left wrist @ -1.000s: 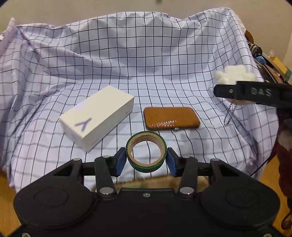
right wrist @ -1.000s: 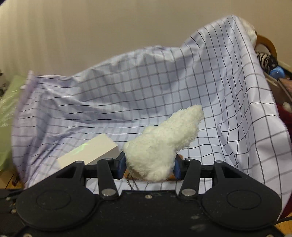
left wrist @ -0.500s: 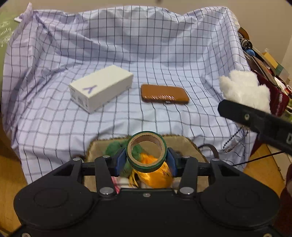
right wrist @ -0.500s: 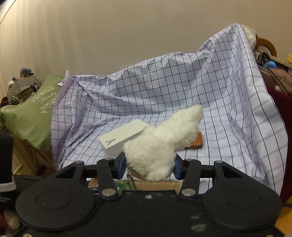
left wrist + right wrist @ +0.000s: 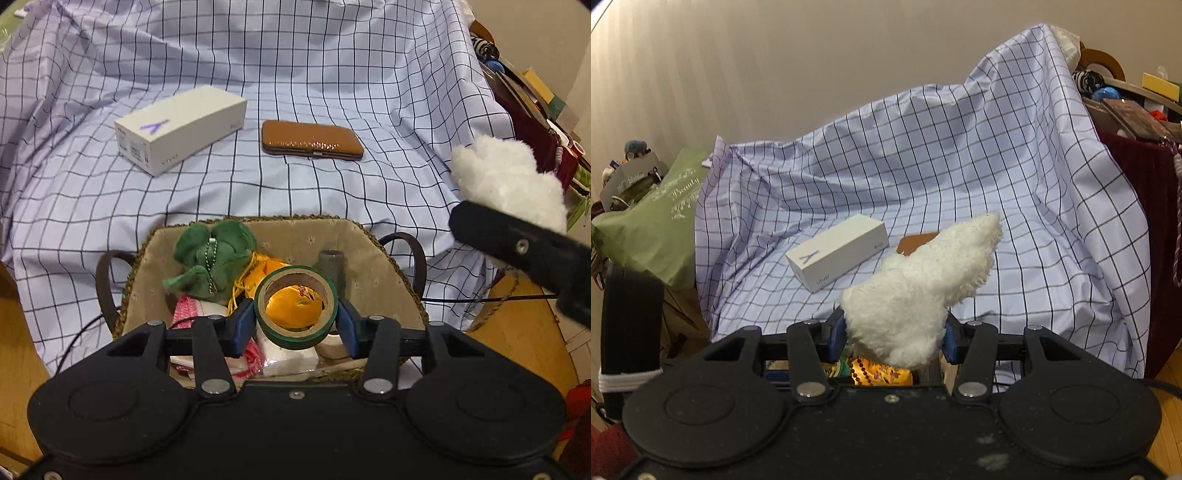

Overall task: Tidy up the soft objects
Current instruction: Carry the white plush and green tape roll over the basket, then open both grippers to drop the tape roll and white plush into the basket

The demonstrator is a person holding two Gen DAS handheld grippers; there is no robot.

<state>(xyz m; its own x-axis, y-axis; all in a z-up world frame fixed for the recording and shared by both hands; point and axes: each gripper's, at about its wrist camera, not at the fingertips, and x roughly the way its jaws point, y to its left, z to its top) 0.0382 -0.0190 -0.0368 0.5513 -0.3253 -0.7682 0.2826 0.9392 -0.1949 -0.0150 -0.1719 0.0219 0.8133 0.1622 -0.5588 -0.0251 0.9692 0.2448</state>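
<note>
The left tool (image 5: 295, 325), clamped on the tape roll (image 5: 295, 306), hangs right over the open basket (image 5: 388, 266) at the near edge, while the right tool (image 5: 894, 339), gripping the white plush (image 5: 919, 288), sits off the basket's right side

Fluffy white plush toy (image 5: 916, 291): clamped at its base between blue pads, tapered end pointing up and right, off to the right of the basket. Green roll of tape with cardboard core (image 5: 295, 308): held upright on edge over the basket, hole facing camera. Woven basket with beige fabric lining (image 5: 373, 254): sits against the checked cloth's front edge and holds a green plush with ball chain (image 5: 210, 258), an orange fabric item (image 5: 291, 306) and pink-white cloth (image 5: 188, 306).
</note>
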